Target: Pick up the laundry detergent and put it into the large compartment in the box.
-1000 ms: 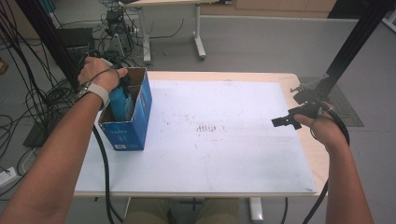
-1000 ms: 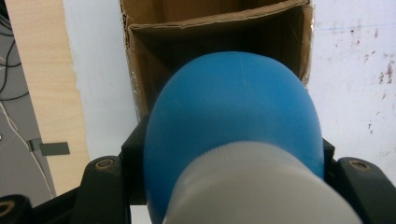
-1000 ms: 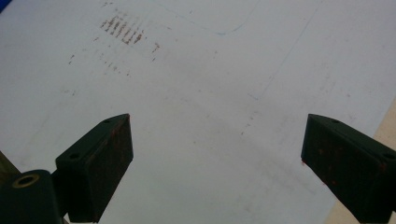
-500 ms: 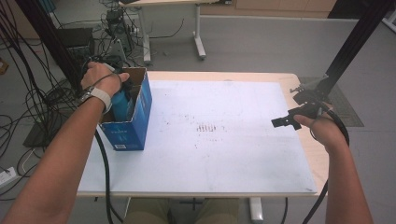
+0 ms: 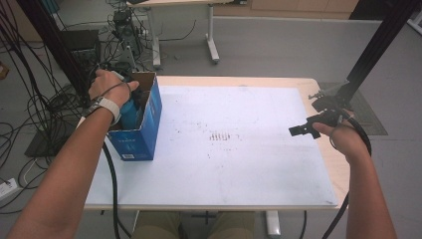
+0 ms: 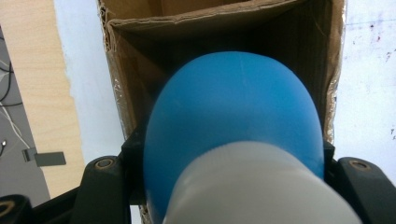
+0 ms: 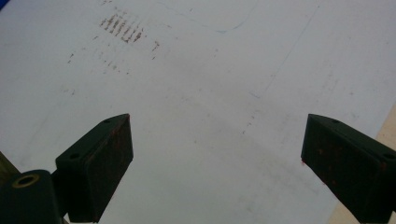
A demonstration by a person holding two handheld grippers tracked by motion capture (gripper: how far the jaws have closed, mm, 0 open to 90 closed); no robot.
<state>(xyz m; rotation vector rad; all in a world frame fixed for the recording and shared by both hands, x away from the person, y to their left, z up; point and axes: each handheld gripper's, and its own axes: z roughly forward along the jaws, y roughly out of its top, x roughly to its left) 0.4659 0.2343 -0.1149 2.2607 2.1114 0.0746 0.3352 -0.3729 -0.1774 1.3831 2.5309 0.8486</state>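
Left tongs [image 6: 229, 186]: clamped on blue bottle [image 6: 233, 116], inside cardboard box [image 5: 149, 107].
Right tongs [image 7: 215, 163]: wide, empty, above bench [image 5: 239, 164].

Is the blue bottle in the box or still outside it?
Partly in: the bottle, clamped by the left gripper, points into the open box, its body between the cardboard walls.

The smooth, matt blue plastic bottle [image 6: 233, 116] with its paler, cloudy plastic neck is showing a soft sheen inside the open cardboard box [image 5: 149, 107], whose brown corrugated inner walls are looking rough and frayed at the rim while its printed blue outside is looking smooth. The white matt sheet [image 5: 249, 164] covering the tabletop is looking scuffed and speckled with rusty marks, and pale light wood [image 5: 308, 84] is showing along the tabletop's edges. The matt black jaws of the right gripper [image 7: 217, 163] are looking dull and faintly dusty.
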